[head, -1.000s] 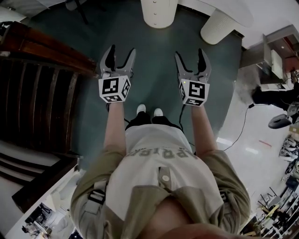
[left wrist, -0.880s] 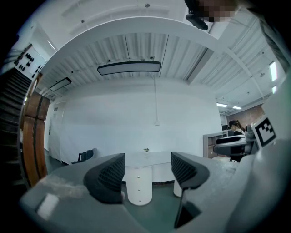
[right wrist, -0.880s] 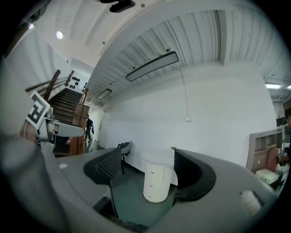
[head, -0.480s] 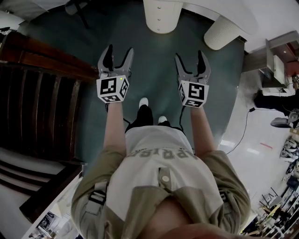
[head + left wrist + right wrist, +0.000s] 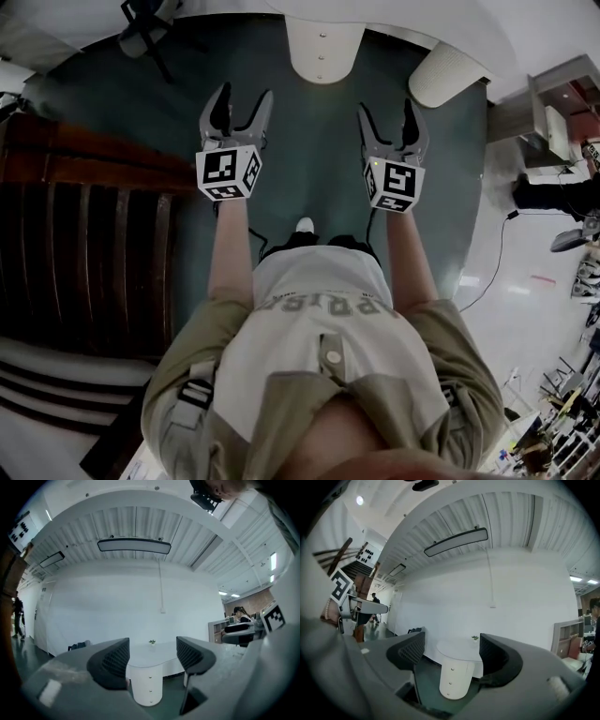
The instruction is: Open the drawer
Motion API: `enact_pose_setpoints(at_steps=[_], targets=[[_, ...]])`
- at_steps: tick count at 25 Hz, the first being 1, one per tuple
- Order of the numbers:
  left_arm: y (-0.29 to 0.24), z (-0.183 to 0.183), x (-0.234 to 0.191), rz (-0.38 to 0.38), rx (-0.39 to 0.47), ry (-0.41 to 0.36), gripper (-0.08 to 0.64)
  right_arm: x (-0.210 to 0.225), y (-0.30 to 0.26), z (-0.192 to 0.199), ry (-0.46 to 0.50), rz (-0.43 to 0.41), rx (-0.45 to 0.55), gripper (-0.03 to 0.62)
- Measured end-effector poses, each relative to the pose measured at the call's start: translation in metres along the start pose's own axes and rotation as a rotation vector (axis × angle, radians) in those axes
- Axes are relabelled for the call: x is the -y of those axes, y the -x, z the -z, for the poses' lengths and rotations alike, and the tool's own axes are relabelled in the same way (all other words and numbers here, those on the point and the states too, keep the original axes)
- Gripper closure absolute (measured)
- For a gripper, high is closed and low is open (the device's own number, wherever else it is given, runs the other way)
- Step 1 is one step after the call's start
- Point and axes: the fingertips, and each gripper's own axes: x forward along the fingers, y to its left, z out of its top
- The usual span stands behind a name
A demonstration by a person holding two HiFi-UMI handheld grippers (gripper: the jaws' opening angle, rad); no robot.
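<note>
**Both grippers held open, facing the closed drawer unit**

I am standing on the teal floor (image 5: 309, 150) and holding both grippers out in front of me, side by side and apart. My left gripper (image 5: 242, 101) is showing its jaws spread wide with nothing between them. My right gripper (image 5: 386, 112) is doing the same, jaws wide and empty.

The white drawer unit (image 5: 321, 52) is standing ahead of me, a rounded pedestal under a white table top (image 5: 161, 652). It is well apart from both grippers, and neither is touching it. Three small knobs (image 5: 320, 56) are running down its front in a line, and the drawer fronts are sitting flush, all shut.

In the left gripper view the unit is showing low between the jaws, and in the right gripper view it is likewise framed between them. A small plant (image 5: 152, 642) is sitting on the table top. A second, ribbed white pedestal (image 5: 441, 73) is standing to the right of the unit, and dark wooden stairs (image 5: 84, 244) are lying on my left.
</note>
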Motion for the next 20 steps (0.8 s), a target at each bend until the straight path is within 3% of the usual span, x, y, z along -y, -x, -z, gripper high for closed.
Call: enact_pose_setpoints(at_steps=[14,20], targets=[[-0.067,0.025,-0.024,0.031,-0.024,0.036,0.241,0.022,-0.068,0.019,-0.004,0.037,-0.033,0.236],[-0.119,0.032,-0.032,0.026,-0.039,0.028,0.239,0.046,-0.115,0.031,-0.01,0.031,-0.048,0.236]])
